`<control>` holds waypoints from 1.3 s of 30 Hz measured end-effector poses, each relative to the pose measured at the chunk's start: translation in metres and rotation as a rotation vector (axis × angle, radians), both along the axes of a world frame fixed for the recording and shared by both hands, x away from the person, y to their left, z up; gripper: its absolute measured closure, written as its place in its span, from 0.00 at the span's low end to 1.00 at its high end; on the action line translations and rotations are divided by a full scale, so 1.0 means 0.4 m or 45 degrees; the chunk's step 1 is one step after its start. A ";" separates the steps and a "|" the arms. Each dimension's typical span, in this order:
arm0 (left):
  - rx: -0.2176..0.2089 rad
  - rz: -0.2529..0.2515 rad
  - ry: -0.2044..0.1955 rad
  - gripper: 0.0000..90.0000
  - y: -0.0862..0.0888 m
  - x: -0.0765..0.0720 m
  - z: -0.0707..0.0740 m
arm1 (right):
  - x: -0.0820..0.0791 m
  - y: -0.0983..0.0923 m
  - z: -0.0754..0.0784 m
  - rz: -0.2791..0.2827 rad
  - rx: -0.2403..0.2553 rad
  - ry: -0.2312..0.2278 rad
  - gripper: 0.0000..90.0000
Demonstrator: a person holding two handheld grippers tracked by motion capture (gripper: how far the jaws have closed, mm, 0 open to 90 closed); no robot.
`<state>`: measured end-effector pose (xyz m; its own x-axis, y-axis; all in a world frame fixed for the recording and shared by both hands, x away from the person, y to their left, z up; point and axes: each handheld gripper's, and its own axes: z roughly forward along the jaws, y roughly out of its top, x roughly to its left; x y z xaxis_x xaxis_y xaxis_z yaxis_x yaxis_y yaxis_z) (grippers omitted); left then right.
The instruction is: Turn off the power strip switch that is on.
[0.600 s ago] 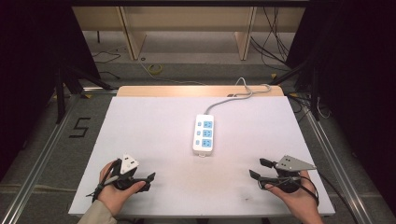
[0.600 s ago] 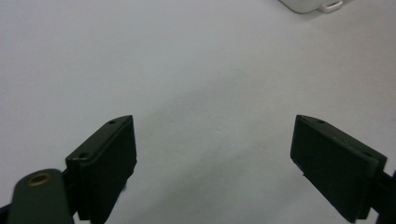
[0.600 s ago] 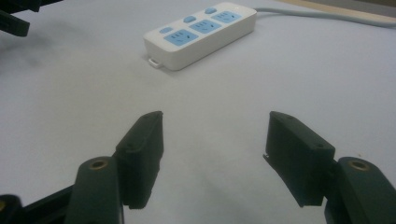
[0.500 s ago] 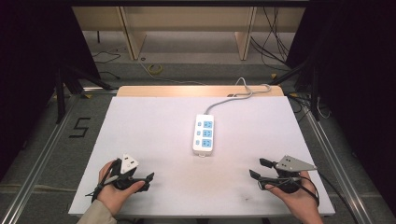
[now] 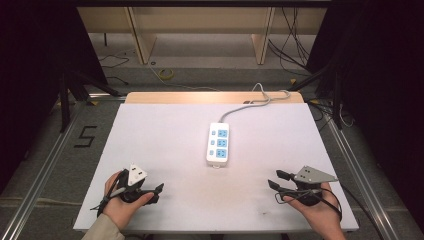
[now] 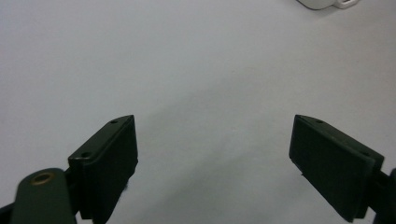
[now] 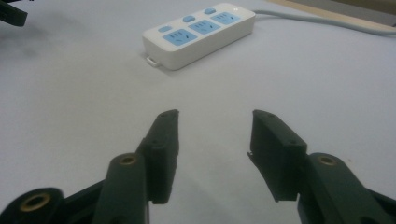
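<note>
White power strip (image 5: 218, 144) with blue sockets lies mid-table on the white table (image 5: 165, 130), its grey cord (image 5: 260, 97) running off the far edge. Left gripper (image 5: 159, 191) rests near the front left corner, jaws spread wide, nothing between them; in the left gripper view the strip's near end (image 6: 325, 3) peeks in at the top. Right gripper (image 5: 275, 180) sits near the front right, jaws parted with bare table between, aimed roughly at the strip (image 7: 201, 33). Both are well apart from the strip. Risks, judged: the strip is light and loose, so a one-sided push would likely slide or spin it; the right jaws look narrower than the strip's width, so a sideways grab may knock it instead of straddling it; the cord could drag or resist a lift.
</note>
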<state>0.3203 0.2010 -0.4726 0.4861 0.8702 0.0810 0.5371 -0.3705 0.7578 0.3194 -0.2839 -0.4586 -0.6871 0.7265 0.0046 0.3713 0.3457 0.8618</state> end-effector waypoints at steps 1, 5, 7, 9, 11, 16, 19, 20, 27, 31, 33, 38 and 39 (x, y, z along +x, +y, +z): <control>0.000 0.000 0.000 0.17 0.000 0.000 0.000 | 0.000 0.000 0.000 0.000 0.000 0.000 0.60; -0.012 -0.006 0.005 0.17 -0.002 0.000 0.001 | 0.000 0.005 0.003 0.012 -0.034 -0.007 0.72; -0.011 -0.004 0.004 0.17 -0.001 0.000 0.001 | 0.000 0.008 0.003 0.021 -0.048 -0.012 0.79; -0.006 -0.004 0.005 0.17 -0.001 0.000 0.001 | 0.000 0.011 0.004 0.024 -0.067 -0.022 0.84; -0.007 -0.004 0.004 0.17 -0.001 0.000 0.001 | 0.001 0.014 0.005 0.031 -0.081 -0.032 0.89; -0.009 -0.001 -0.002 0.17 -0.001 0.000 0.002 | 0.004 0.024 0.005 0.042 -0.105 -0.040 1.00; -0.014 0.007 -0.004 0.17 -0.001 0.001 0.001 | 0.005 0.027 0.008 0.038 -0.109 -0.030 1.00; -0.009 0.003 -0.001 0.17 -0.001 0.001 0.001 | 0.006 0.028 0.009 0.041 -0.116 -0.027 1.00; -0.011 0.002 -0.003 0.17 -0.004 0.001 0.001 | 0.018 0.040 0.011 0.038 -0.126 -0.010 1.00; -0.009 0.003 -0.006 0.17 -0.005 0.001 0.000 | 0.025 0.050 0.016 0.042 -0.129 -0.006 1.00; -0.009 0.003 -0.006 0.17 -0.005 0.001 0.000 | 0.026 0.052 0.016 0.044 -0.130 -0.004 1.00; -0.002 -0.003 -0.007 0.17 -0.007 0.001 0.000 | 0.036 0.064 0.019 0.046 -0.132 -0.003 1.00; -0.002 -0.003 -0.007 0.17 -0.007 0.001 0.000 | 0.037 0.066 0.020 0.044 -0.131 -0.001 1.00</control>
<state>0.3208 0.1981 -0.4727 0.4874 0.8693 0.0820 0.5323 -0.3702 0.7613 0.3342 -0.2574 -0.4505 -0.7118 0.6990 -0.0693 0.3571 0.4451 0.8212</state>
